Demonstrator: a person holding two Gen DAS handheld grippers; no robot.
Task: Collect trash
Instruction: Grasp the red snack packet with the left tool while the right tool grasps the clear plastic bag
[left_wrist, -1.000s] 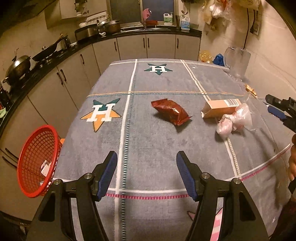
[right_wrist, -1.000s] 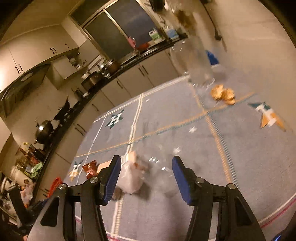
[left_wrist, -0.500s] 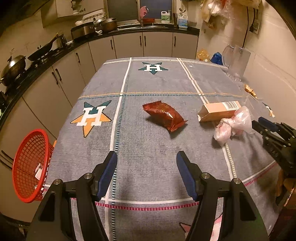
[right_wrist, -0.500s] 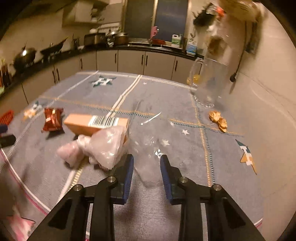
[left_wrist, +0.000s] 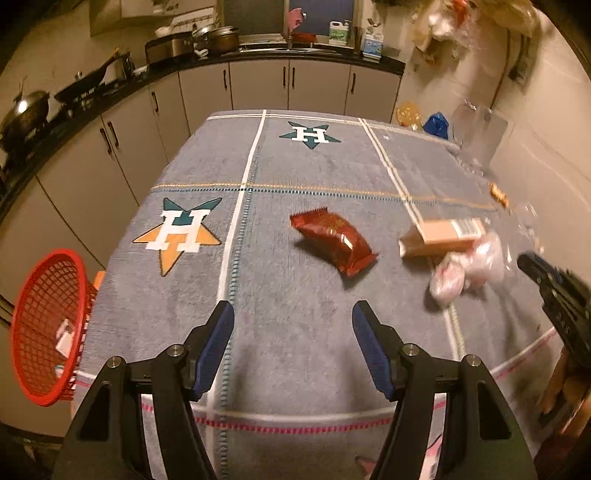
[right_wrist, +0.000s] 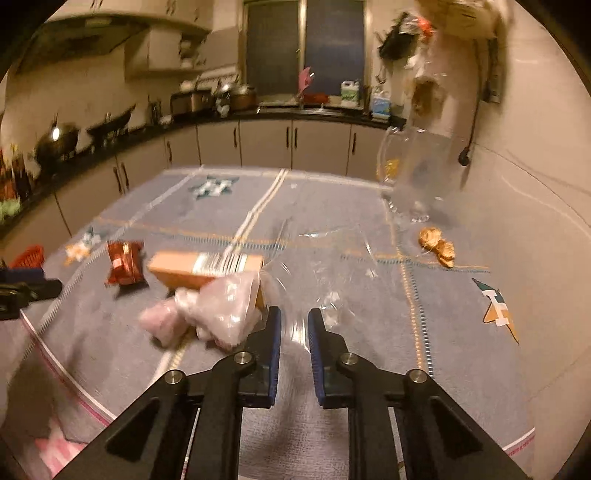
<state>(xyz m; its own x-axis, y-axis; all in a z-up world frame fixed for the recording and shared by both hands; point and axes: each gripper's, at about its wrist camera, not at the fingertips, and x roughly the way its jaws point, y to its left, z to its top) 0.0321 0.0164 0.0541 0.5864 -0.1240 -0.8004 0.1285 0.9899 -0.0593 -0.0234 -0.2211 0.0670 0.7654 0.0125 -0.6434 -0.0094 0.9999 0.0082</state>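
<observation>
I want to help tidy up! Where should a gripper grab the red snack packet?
Probably across the puffy middle of the red snack packet, coming from above. It lies flat and slanted on the tablecloth, so turn the fingers to span its narrow width.

We cannot tell what lies inside the red basket (left_wrist: 44, 325); the clear wrapper (right_wrist: 332, 266) blurs against the counter (right_wrist: 369, 424).
</observation>
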